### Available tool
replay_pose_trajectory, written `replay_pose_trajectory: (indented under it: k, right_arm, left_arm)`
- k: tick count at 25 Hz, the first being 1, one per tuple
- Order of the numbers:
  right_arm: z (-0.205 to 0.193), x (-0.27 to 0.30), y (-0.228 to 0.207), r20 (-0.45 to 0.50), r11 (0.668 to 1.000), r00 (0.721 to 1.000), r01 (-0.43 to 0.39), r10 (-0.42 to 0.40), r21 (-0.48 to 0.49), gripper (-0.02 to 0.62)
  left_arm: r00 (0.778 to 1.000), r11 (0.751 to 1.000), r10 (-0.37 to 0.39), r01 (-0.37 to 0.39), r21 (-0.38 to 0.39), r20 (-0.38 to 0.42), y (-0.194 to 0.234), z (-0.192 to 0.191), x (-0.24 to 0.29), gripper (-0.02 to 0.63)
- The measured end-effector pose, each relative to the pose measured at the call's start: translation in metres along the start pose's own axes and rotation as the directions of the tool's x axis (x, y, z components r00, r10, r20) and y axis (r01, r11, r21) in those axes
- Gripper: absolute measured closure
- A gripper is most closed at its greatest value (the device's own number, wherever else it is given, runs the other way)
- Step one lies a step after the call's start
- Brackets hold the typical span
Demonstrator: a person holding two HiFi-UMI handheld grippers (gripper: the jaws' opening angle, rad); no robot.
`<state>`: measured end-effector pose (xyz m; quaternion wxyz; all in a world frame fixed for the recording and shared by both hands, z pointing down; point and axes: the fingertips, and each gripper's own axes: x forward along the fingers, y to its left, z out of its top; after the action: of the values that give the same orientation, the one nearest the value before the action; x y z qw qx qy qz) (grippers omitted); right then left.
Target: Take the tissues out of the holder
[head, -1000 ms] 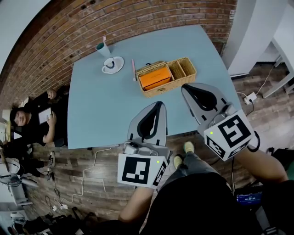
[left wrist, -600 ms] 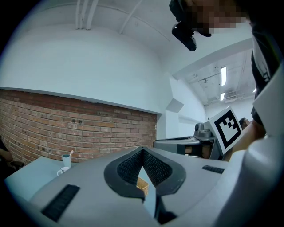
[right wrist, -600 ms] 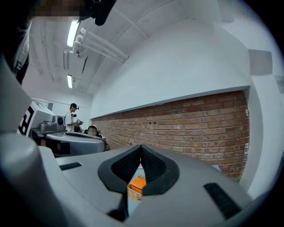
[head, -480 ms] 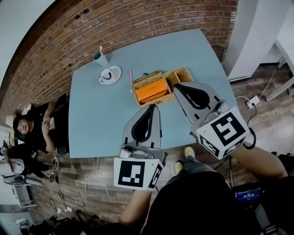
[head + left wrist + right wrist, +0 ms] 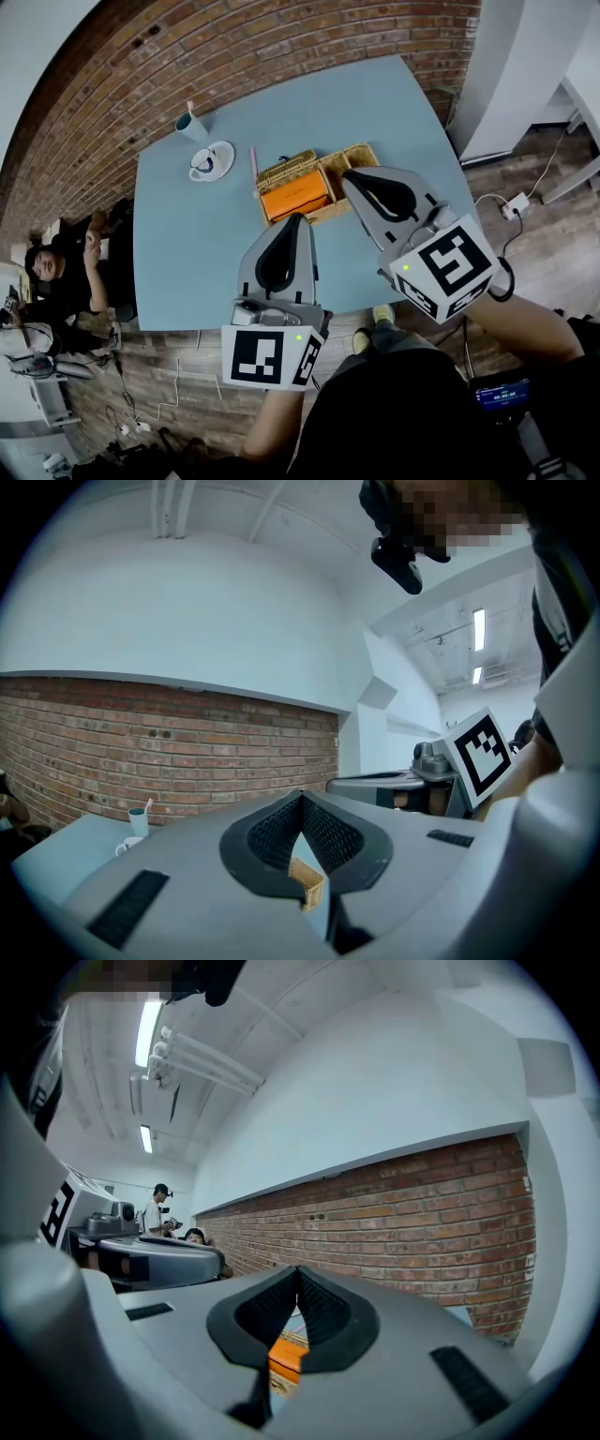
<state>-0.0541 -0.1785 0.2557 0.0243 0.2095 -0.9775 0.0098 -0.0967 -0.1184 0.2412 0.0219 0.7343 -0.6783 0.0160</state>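
On the light-blue table (image 5: 187,244), seen from the head view, a wicker holder (image 5: 281,172) sits toward the far edge. An orange tissue pack (image 5: 296,193) lies inside its larger left compartment. Smaller open compartments (image 5: 356,156) make up the holder's 3 o'clock end.

Left gripper (image 5: 298,217): positioned at 6 o'clock of the holder, tip lined up with its near rim; contact cannot be told. Jaws are pressed together with nothing between them. The left gripper view (image 5: 302,797) confirms this, with only a corner of wicker showing through the cut-out below the pads.

Right gripper (image 5: 345,176): positioned at 4 o'clock of the holder, tip overlapping the small compartments. Its jaws also meet at the tip, empty. The right gripper view (image 5: 298,1269) shows the orange pack (image 5: 286,1354) beyond them, not between the pads.

Other items: a pink stick (image 5: 252,162) lies just beside the holder at 9 o'clock. A cup on a saucer (image 5: 204,161) stands at 10 o'clock, with a teal tumbler (image 5: 187,125) beyond it. A brick wall (image 5: 234,47) runs behind the table. Seated people (image 5: 56,262) are at the table's 9 o'clock side.
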Motion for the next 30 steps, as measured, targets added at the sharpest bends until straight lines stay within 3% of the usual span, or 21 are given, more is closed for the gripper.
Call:
replay_pose_trajectory:
  k: [15,30]
  right_arm:
    - [-0.008,0.016,-0.029,0.008,0.998,0.999,-0.042,0.041,0.049,0.592]
    - [-0.012,0.032,-0.045,-0.003,0.999,1.000,-0.004,0.004,0.047,0.592]
  left_arm:
    - [0.998,0.999,0.046,-0.045,0.027,-0.034,0.000,-0.001,0.027,0.603]
    - [1.000,0.999,0.010,-0.009,0.031,-0.029,0.016,0.002,0.046,0.603]
